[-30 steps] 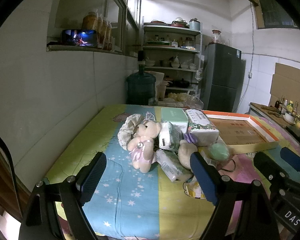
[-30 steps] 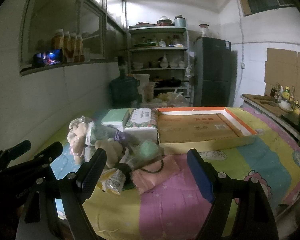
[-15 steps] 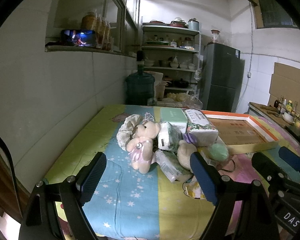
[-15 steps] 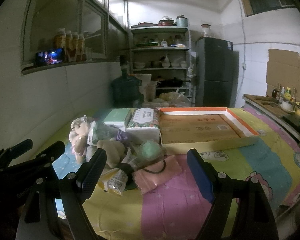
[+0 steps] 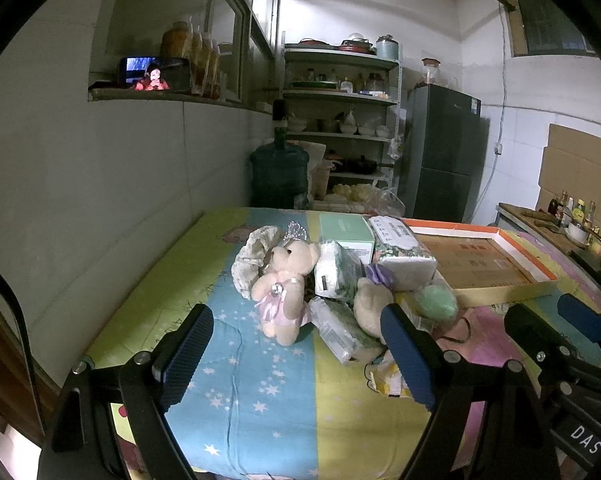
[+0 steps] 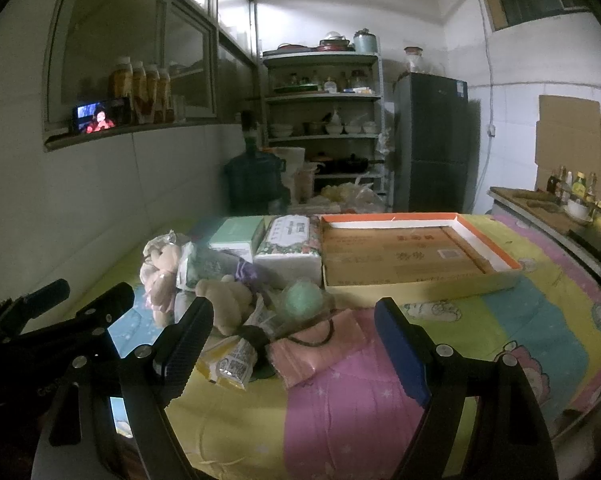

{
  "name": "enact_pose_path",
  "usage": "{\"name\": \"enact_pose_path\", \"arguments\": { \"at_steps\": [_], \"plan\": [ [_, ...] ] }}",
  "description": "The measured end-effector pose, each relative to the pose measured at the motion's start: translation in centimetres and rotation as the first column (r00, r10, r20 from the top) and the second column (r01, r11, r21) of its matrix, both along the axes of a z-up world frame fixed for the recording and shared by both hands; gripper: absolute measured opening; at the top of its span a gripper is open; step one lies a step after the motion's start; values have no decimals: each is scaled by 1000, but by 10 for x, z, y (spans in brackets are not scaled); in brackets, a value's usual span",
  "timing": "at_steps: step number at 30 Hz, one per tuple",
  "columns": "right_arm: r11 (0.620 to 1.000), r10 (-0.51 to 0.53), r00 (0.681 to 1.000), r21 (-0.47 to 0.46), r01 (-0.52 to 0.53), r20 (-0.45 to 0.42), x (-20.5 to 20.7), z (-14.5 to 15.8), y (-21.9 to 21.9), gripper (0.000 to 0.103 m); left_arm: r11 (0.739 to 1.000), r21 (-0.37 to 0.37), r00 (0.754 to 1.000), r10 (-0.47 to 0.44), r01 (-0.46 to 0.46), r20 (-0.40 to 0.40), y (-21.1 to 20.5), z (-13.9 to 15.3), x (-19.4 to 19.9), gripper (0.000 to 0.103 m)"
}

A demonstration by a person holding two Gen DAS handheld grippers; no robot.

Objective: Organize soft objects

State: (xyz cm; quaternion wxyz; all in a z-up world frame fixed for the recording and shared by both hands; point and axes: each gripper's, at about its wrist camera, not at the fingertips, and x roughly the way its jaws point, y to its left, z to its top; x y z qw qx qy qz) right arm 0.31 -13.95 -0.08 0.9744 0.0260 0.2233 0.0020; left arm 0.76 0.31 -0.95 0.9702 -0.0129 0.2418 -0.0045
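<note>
A pile of soft things lies mid-table: a pink-dressed teddy bear (image 5: 282, 288) with a tiara, a beige plush (image 5: 370, 306), tissue packs (image 5: 336, 270), a green round puff (image 5: 436, 300) and a pink cloth (image 6: 320, 346). The pile also shows in the right wrist view, with the bear (image 6: 162, 272) at its left. My left gripper (image 5: 296, 354) is open and empty, held near the table's front edge, short of the bear. My right gripper (image 6: 292, 346) is open and empty, in front of the pink cloth.
A shallow orange-rimmed cardboard tray (image 6: 420, 252) lies at the right back. A green box (image 5: 344, 232) and a flowered tissue pack (image 5: 400, 248) stand behind the pile. Snack packets (image 6: 232, 364) lie at the front. A wall runs along the left; shelves and a fridge stand behind.
Both views have shifted only slightly; the pile sits a touch lower and closer. Both grippers stay open and nothing on the table has moved.
</note>
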Motion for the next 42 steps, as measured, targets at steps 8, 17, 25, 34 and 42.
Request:
{"name": "enact_pose_path", "arguments": {
  "at_steps": [8, 17, 25, 34, 42],
  "plan": [
    [1000, 4, 1000, 0, -4, 0, 0, -1, 4, 84, 1000, 0, 1000, 0, 0, -1, 0, -1, 0, 86],
    [1000, 12, 1000, 10, -12, -8, 0, -4, 11, 84, 1000, -4, 1000, -1, 1, -5, -2, -2, -2, 86],
    [1000, 13, 1000, 14, -13, -10, 2, -5, 7, 84, 1000, -6, 1000, -2, 2, -5, 0, -4, -2, 86],
    [1000, 13, 1000, 14, -13, -11, 2, -5, 7, 84, 1000, -14, 1000, -6, 6, 1, 1, -6, -2, 86],
    [999, 31, 999, 38, -30, -33, 5, -14, 6, 84, 1000, -18, 1000, -11, 12, 15, 3, -8, -2, 86]
  ]
}}
